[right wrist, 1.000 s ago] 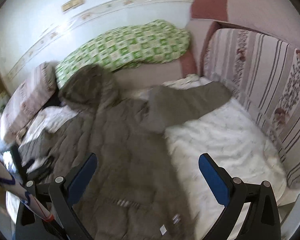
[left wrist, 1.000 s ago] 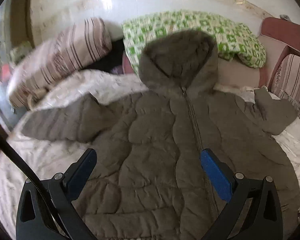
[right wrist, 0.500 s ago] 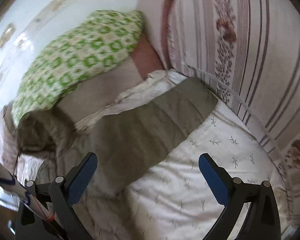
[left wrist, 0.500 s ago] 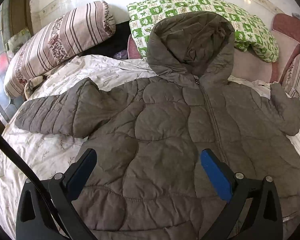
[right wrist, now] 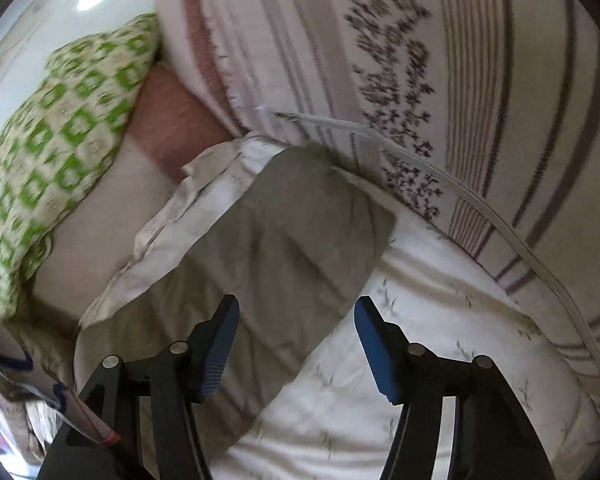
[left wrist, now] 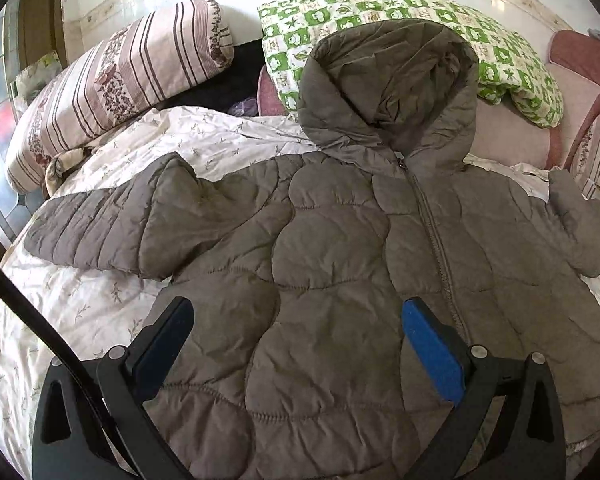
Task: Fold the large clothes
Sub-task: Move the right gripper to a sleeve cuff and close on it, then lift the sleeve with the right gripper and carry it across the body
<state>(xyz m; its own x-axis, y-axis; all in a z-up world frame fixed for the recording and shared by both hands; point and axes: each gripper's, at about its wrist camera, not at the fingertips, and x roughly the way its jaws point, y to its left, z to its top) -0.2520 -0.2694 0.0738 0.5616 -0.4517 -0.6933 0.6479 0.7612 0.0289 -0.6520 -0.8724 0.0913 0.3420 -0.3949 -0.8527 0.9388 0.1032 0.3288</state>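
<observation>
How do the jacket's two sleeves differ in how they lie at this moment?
In the left wrist view, the left-hand sleeve stretches out long across the white bedspread; the right-hand sleeve looks short and bunched there.

The left-hand sleeve has no gripper near it; the right gripper, jaws just closing but not yet pressing, hovers over the right-hand sleeve.

The right-hand sleeve ends beside the striped cushion; the left-hand sleeve ends on open bedspread.

Both are grey, quilted, unfolded.
</observation>
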